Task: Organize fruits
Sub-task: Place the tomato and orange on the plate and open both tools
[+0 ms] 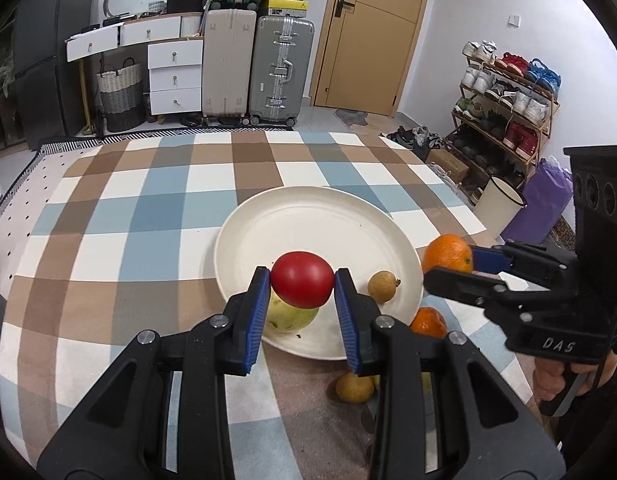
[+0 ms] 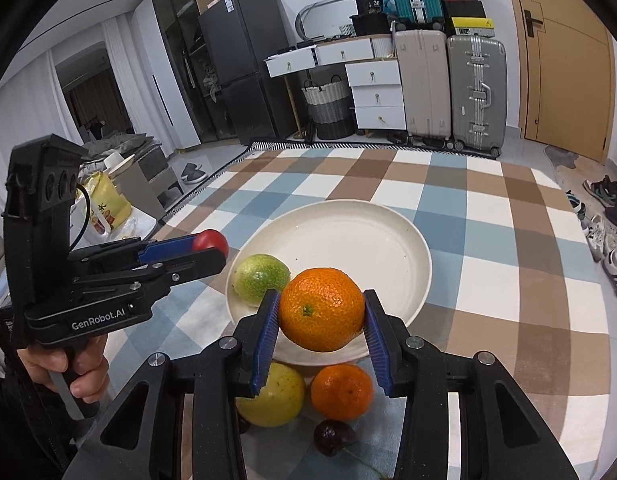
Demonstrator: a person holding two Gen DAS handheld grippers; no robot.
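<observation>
Fruit in both your grippers, held above the near rim of the plate (image 1: 308, 208).

Your left gripper (image 1: 302, 286) pinches a tomato (image 1: 301, 279) between its blue pads, over a green fruit (image 1: 290, 315) lying on the plate. Your right gripper (image 2: 320, 314) clamps an orange (image 2: 321, 307) the same way. On the checked cloth (image 1: 148, 200) just short of the plate lie a smaller orange (image 2: 342, 391), a yellow fruit (image 2: 278, 398) and a dark fruit (image 2: 333, 436); a small brown fruit (image 1: 383, 286) sits on the plate.

Both hand-held grippers (image 1: 302, 280) (image 2: 322, 314) clamped, loaded
</observation>
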